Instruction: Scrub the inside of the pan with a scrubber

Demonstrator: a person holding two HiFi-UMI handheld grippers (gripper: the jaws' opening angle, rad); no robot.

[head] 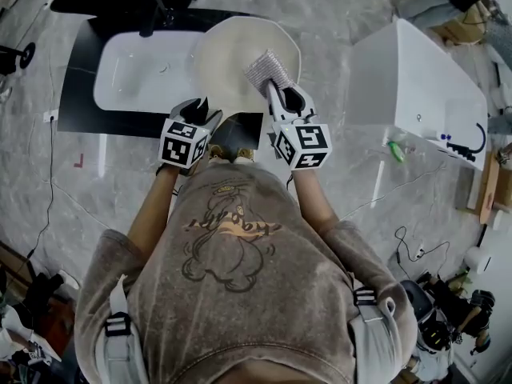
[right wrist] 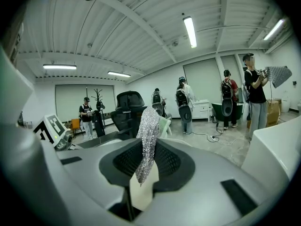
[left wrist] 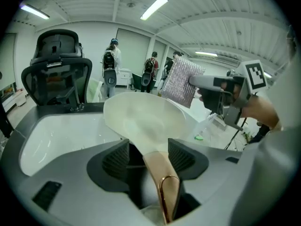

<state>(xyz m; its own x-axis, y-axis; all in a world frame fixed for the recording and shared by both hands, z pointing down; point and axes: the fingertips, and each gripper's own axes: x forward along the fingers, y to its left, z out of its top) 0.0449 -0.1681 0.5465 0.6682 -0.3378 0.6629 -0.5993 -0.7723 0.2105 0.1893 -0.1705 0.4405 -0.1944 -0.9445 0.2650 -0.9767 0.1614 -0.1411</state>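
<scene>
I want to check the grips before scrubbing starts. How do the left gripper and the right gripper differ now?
The left gripper has its jaws apart, with the pan handle between them; the right gripper is shut on the silver scrubber. The left gripper sits at the pan's near rim; the right gripper holds the scrubber above the pan. Both carry a marker cube.

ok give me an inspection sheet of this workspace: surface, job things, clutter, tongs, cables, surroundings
surface: black table carrying a white sink
job's things: cream pan over the sink; silver scrubber held over the pan
clutter: small green item on the white table to the right
grippers: left tongs apart, pan handle between them; right tongs shut on the scrubber
cables: loose cables on the floor
surroundings: office chair, people with backpacks behind
</scene>
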